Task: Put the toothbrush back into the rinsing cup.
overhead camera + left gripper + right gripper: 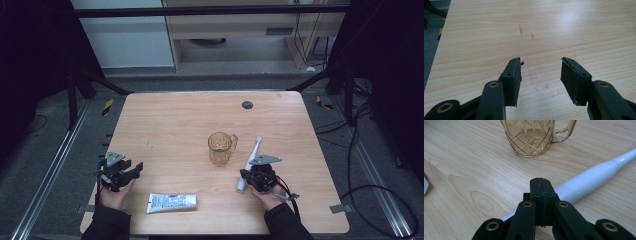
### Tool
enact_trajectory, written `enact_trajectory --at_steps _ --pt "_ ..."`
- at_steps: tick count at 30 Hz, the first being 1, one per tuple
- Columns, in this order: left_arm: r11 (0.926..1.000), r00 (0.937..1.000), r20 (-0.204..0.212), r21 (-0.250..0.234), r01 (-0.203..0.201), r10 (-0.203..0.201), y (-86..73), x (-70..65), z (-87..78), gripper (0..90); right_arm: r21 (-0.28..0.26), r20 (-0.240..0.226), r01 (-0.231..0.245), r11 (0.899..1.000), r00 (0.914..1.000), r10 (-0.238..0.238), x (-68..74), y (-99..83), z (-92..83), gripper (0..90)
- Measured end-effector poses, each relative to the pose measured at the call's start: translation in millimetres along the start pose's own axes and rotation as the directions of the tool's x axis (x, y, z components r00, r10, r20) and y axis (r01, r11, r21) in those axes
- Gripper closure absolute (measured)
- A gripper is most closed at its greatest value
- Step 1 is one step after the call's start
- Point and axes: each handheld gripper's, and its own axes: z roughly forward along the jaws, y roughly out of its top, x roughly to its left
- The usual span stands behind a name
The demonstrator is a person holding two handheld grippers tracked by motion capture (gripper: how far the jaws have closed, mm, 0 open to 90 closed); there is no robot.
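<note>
The right gripper (541, 185) hovers over the white electric toothbrush (589, 180) lying near the desk's (165, 115) right edge beside the amber cup (220, 148), fingers pressed together, seemingly unready to grasp, while the left gripper (541, 71), fingers spread and empty, waits near the front-left corner.

Work cell: light wood-grain table with rounded corners (165, 115) on grey floor (55, 125).
Black frame struts (95, 80) flank it; a pale wooden cabinet (235, 30) stands behind; black cables (370, 150) trail right.
</note>
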Motion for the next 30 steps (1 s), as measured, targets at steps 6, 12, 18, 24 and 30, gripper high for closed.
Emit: enact_trajectory --at_steps 6,12,18,24,30 --pt "1.0 1.0 0.0 0.0 0.0 0.0 0.0 0.2 -0.2 49.6 0.008 0.002 -0.006 1.0 1.0 0.006 -1.9 -1.6 -3.5 90.0" --pt "1.0 1.0 0.0 -0.001 0.0 0.0 0.0 0.3 -0.4 49.6 0.008 0.001 -0.007 1.0 1.0 0.007 -4.1 -3.1 -6.0 90.0" --pt "1.0 1.0 0.0 -0.001 0.0 0.0 0.0 0.3 -0.7 49.7 0.015 0.006 -0.009 1.0 0.9999 0.009 -5.3 -4.7 -8.8 90.0" --pt "1.0 1.0 0.0 -0.002 0.001 -0.001 -0.1 0.4 -0.8 49.7 0.016 0.01 -0.002 1.0 0.9999 0.002 -6.9 -5.7 -10.6 90.0" --pt "1.0 1.0 0.0 0.0 0.001 -0.001 -0.1 0.4 -0.6 49.7 0.018 0.016 -0.009 1.0 0.9998 0.009 -10.1 -6.8 -13.7 90.0"
